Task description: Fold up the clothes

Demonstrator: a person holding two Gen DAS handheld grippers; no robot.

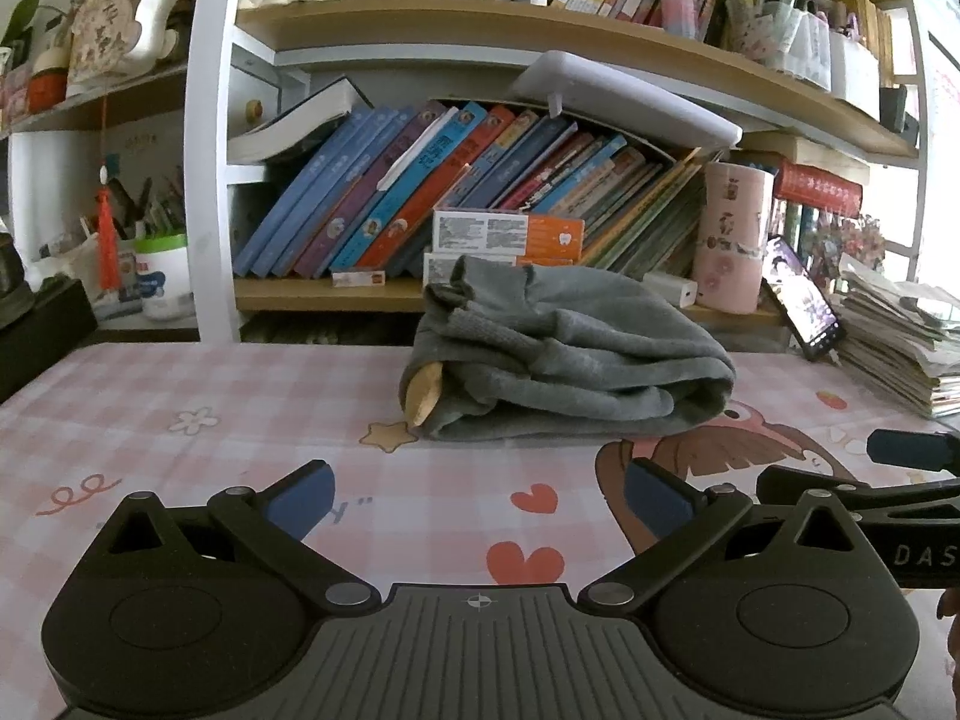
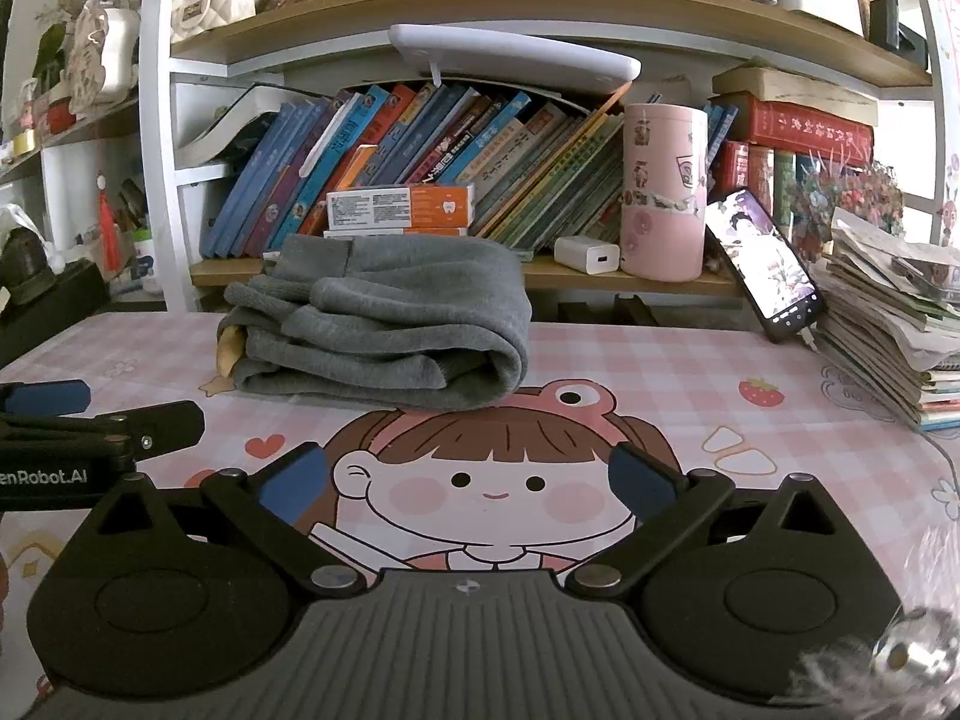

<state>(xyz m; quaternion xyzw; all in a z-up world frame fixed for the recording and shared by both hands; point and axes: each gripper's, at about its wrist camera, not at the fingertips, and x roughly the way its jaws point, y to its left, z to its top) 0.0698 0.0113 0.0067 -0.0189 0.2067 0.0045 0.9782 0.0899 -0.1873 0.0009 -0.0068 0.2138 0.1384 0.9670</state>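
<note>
**Both tools wide, garment folded on worktop**

Nearest: left tool [image 1: 477, 498] spread wide, nothing btwn its blue pads. Right tool [image 2: 471, 480] also at full spread, holding nothing. They sit side by side, low over the pink checked worktop [image 2: 660, 372], w/ a cartoon girl print under the right one. Mid: grey garment [image 1: 564, 354] lies folded in a thick bundle on the worktop, apart from both tools, tan patch showing at its left end. Behind: pink cup [image 2: 663, 192], phone [image 2: 765, 264] leaning, bookshelf [image 1: 540, 36] w/ slanted books.
</note>
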